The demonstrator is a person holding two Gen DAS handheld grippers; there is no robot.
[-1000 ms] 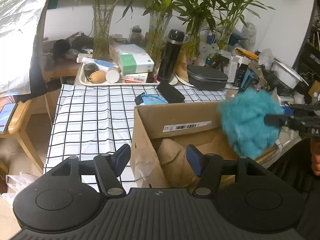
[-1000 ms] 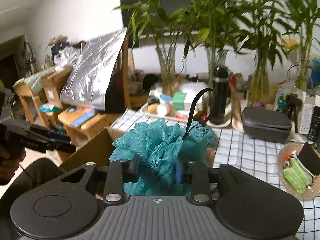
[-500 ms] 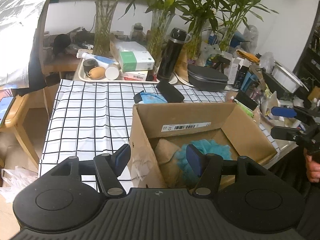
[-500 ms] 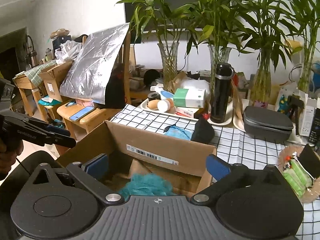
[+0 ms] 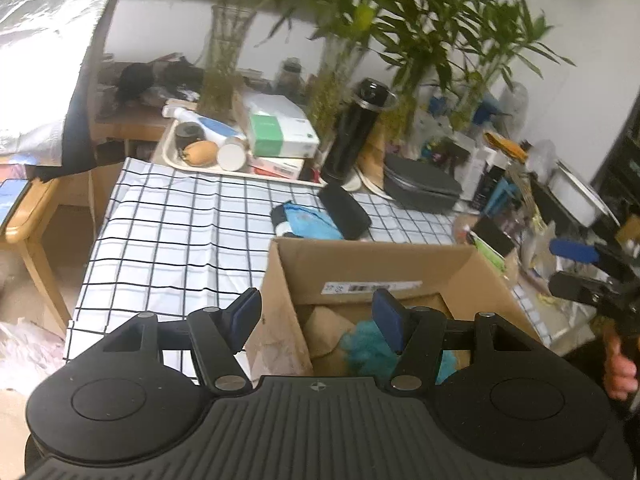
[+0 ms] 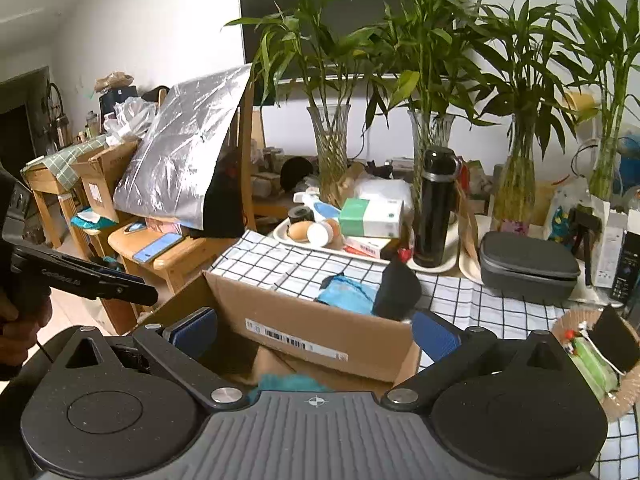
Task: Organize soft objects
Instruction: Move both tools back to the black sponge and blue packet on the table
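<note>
A teal mesh bath sponge (image 5: 366,346) lies inside the open cardboard box (image 5: 376,262) on the checked tablecloth; its top edge also shows in the right wrist view (image 6: 292,382). My left gripper (image 5: 316,316) is open and empty above the box's near left corner. My right gripper (image 6: 314,330) is wide open and empty over the box (image 6: 304,320). It also shows at the right edge of the left wrist view (image 5: 580,268). A blue cloth item (image 5: 308,222) and a black soft pouch (image 5: 344,210) lie on the table behind the box.
A tray (image 5: 168,156) with boxes and small items, a black flask (image 5: 354,132), glass vases of bamboo and a dark grey case (image 5: 420,188) crowd the table's back. A wicker basket (image 6: 616,404) sits at right. A wooden stool with a phone (image 6: 158,246) stands at left.
One second ago my right gripper held the teal sponge over the box. It opened, and the sponge now lies inside the box. The right gripper has drawn back slightly.
</note>
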